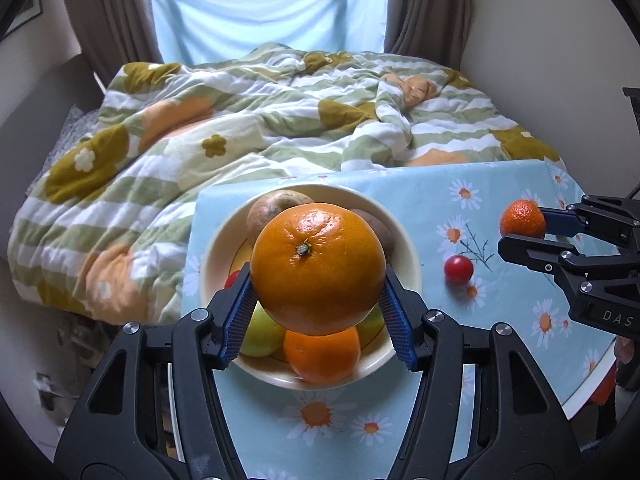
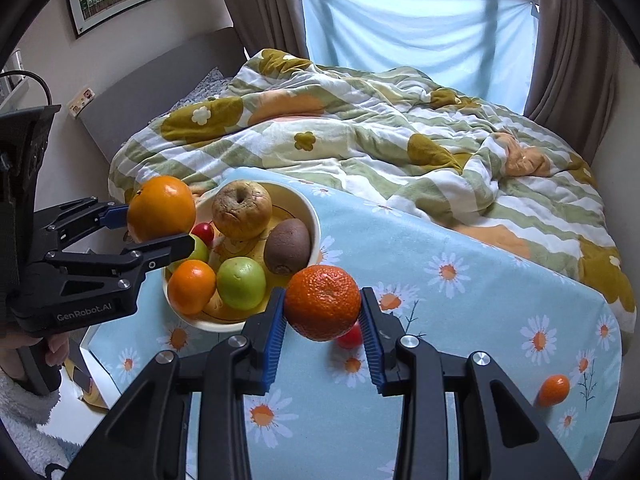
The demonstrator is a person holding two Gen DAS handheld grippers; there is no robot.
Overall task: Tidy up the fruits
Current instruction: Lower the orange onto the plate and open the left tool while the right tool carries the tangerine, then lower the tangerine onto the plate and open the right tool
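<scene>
the left gripper (image 1: pixel 318 312) pinched a large orange (image 1: pixel 318 268) between its blue pads and held it above the cream bowl (image 1: pixel 408 256), apparently so it could be lowered in on top of the smaller orange (image 1: pixel 322 354) and green apples. the right gripper (image 2: pixel 322 340) clamped a mandarin (image 2: pixel 322 302) above the daisy tablecloth (image 2: pixel 460 320), just beside the bowl. farther out a cherry tomato (image 1: pixel 459 269) lay on the cloth, and behind it the rumpled quilt (image 1: pixel 240 128).

Both wrist cams close, angled down toward bed (image 1: pixel 240 120); both share bowl (image 1: pixel 404 240) & table (image 2: pixel 460 320).
</scene>
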